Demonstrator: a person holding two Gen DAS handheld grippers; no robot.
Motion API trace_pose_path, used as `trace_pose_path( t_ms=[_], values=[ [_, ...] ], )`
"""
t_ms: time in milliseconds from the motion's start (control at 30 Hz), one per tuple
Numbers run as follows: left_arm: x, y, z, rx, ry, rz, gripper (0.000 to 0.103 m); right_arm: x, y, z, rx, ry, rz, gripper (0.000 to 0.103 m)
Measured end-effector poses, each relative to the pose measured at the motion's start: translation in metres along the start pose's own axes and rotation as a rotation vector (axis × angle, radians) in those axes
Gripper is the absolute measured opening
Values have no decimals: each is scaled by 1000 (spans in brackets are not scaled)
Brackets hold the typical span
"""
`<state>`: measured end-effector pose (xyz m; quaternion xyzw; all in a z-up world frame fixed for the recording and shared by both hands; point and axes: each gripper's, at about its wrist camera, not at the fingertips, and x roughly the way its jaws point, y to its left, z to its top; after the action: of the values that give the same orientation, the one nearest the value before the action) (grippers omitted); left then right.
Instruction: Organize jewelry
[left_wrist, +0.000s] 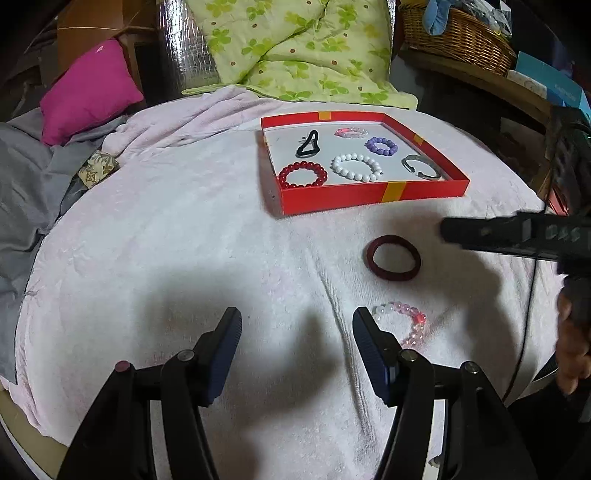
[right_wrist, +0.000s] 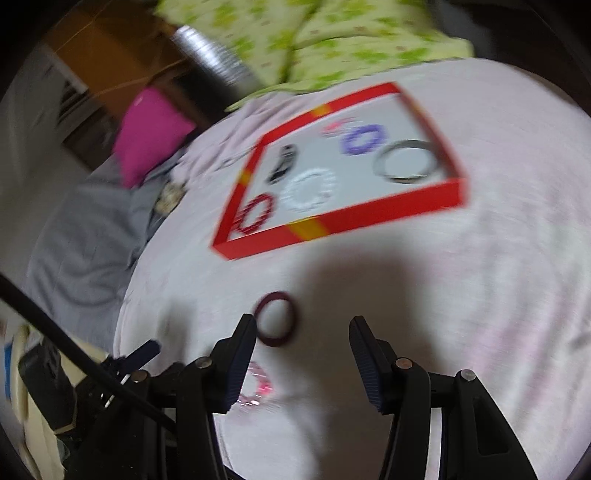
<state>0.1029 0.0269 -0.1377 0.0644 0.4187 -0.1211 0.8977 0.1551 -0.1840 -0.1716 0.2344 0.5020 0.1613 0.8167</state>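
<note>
Below the red tray (left_wrist: 369, 194), at lower right of the left wrist view, two pieces lie loose on the pink towel (left_wrist: 184, 240): a maroon band (left_wrist: 393, 257) and, nearer, a pink bracelet (left_wrist: 404, 323). Five bracelets and a black tie already sit in the tray. The left claw (left_wrist: 297, 349) is spread and empty, the pink bracelet just beside its right finger. The right claw (right_wrist: 303, 350) is also spread and empty, near the band, its view smeared by motion. Such speed risks a finger nudging the band aside or pinching towel pile with it. Both claws converging here could collide, or knock the pink bracelet away.
</note>
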Motion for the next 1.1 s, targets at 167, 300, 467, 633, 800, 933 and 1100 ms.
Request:
trace_pose_path(
  t_ms=[167, 300, 467, 633, 800, 933, 1100],
  values=[
    [3, -2, -1, 12, 14, -9, 63, 31, 22, -1, -92, 38, -64, 47],
    [4, 0, -2, 18, 20, -15, 63, 48, 18, -4, -132, 67, -186, 10],
    [1, 1, -2, 6, 19, -101, 63, 21, 3, 2, -99, -30, -243, 6],
    [0, -12, -1, 11, 35, -248, 63, -16, -44, 12, 23, -112, -378, 6],
    [11, -39, -3, 82, 77, -221, 63, -20, -80, 11, 115, -34, -428, 6],
    [30, -57, -8, 154, 129, -104, 63, -23, -82, 12, 116, -33, -404, 6],
    [38, -66, -10, 190, 126, -54, 63, -26, -88, 12, 163, -29, -363, 7]
  ],
)
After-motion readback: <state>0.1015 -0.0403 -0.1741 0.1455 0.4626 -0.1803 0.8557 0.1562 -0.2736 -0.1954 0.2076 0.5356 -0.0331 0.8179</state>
